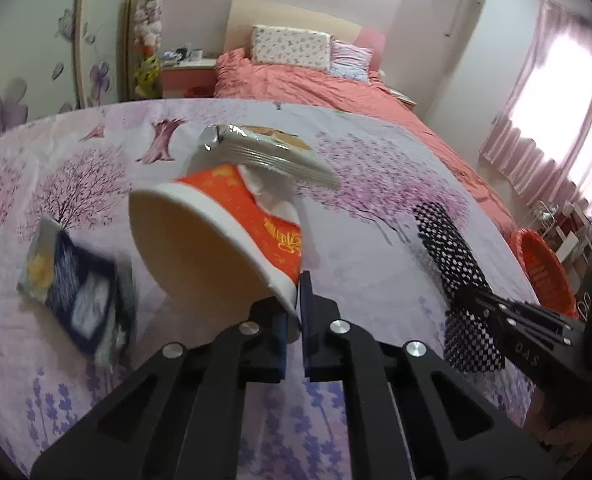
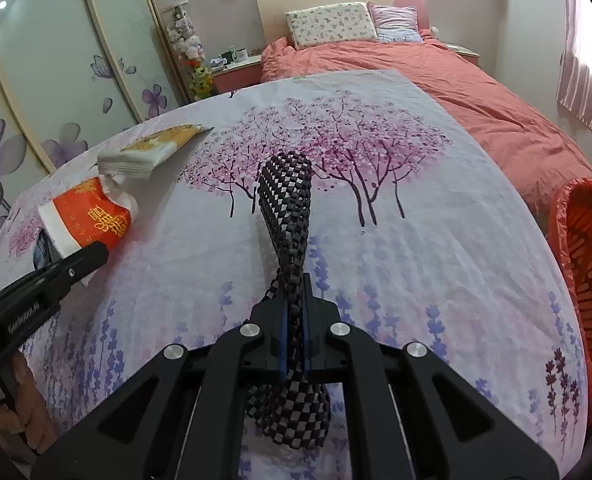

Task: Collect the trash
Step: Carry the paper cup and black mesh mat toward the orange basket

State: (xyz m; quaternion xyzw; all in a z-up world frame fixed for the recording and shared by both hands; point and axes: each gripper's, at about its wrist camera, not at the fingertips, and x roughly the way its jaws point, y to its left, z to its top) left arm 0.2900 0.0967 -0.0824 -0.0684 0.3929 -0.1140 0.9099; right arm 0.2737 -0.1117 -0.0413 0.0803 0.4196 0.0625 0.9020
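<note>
Left claw [image 1: 294, 322]: clamped on the rim of the cup [image 1: 216, 236], which is orange and white, tipped on its side with the open mouth toward the lens, centre of the left view. A crumpled wrapper [image 1: 264, 152] lies just behind the cup, upper centre. A blurred dark packet [image 1: 76, 284] lies at left on the surface [image 1: 375, 240], which carries a blossom-print cloth.

Right claw [image 2: 294, 316]: clamped on the twisted middle of a black-and-white checkered net sleeve [image 2: 286, 184], centre of the right view; whether the sleeve touches the surface cannot be told. An orange basket [image 2: 587, 264] with a liner sits at the right edge, beside the surface. A bed [image 2: 475, 92] occupies the upper right.
</note>
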